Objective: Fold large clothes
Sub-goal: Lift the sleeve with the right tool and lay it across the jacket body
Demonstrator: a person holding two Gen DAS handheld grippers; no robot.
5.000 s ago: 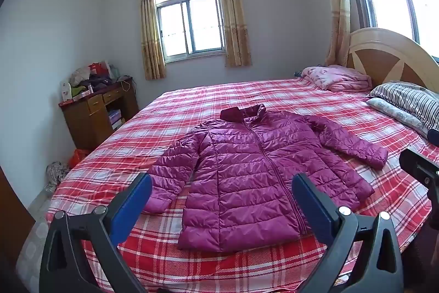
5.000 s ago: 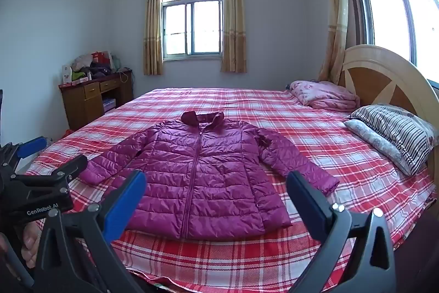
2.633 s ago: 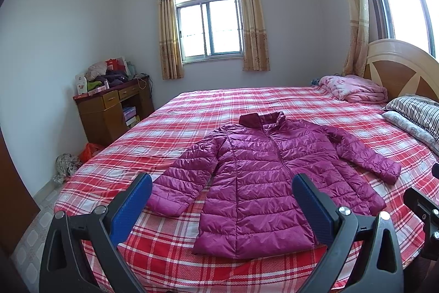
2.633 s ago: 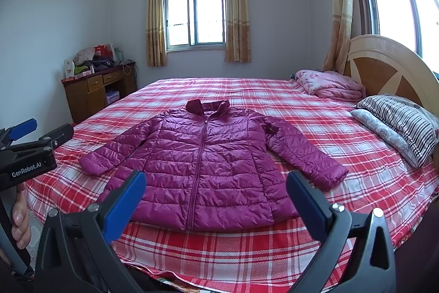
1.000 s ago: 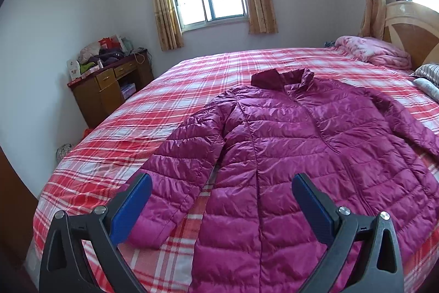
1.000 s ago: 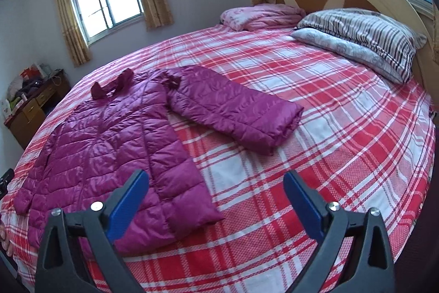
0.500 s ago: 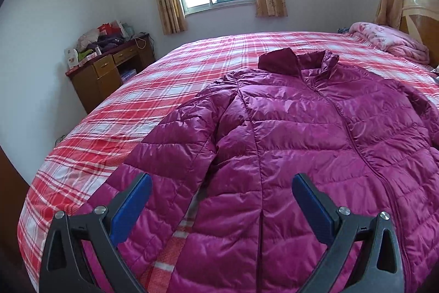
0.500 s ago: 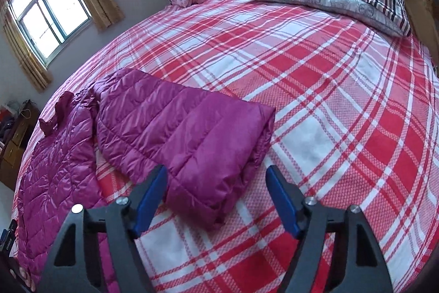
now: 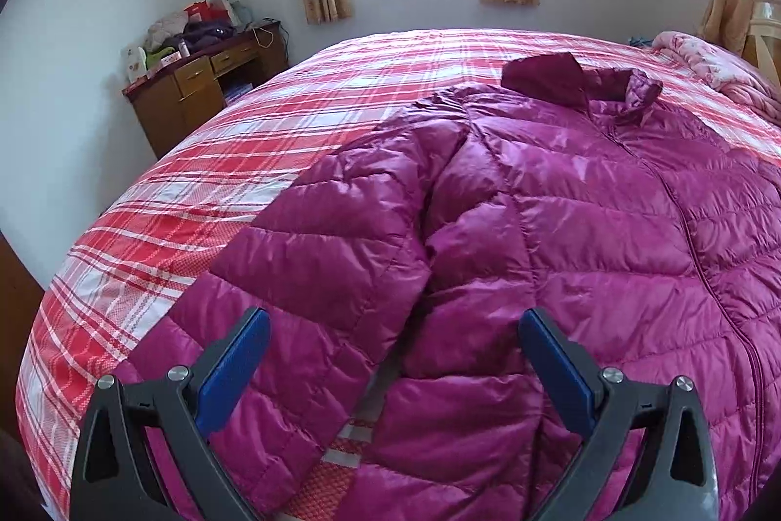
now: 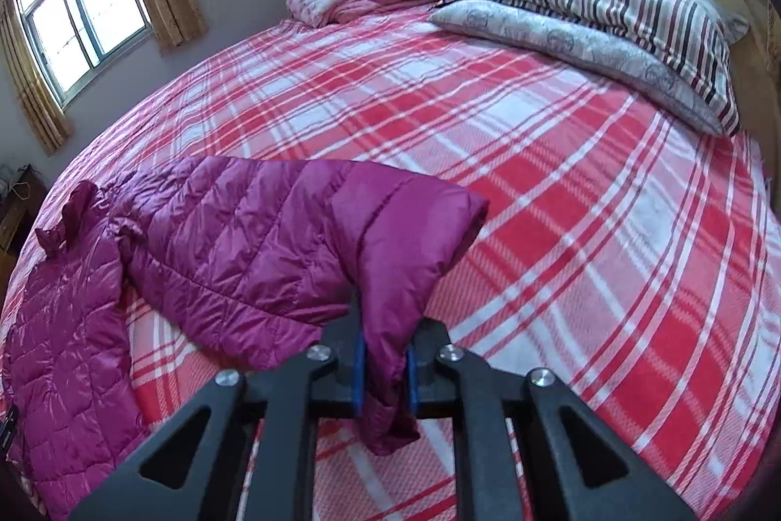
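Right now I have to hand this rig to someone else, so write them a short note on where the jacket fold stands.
Right gripper: jaws closing on the cuff end of the jacket's right-hand sleeve; fabric is pinched between the pads.
Left gripper: open, holding nothing, over the other sleeve near its lower part.
Jacket: lies face up and zipped on the plaid bed, collar toward the window, both sleeves spread out.
Done: one sleeve end caught, no fold made.
Left: grip the other sleeve, likely fold both sleeves across the body, then fold the body.
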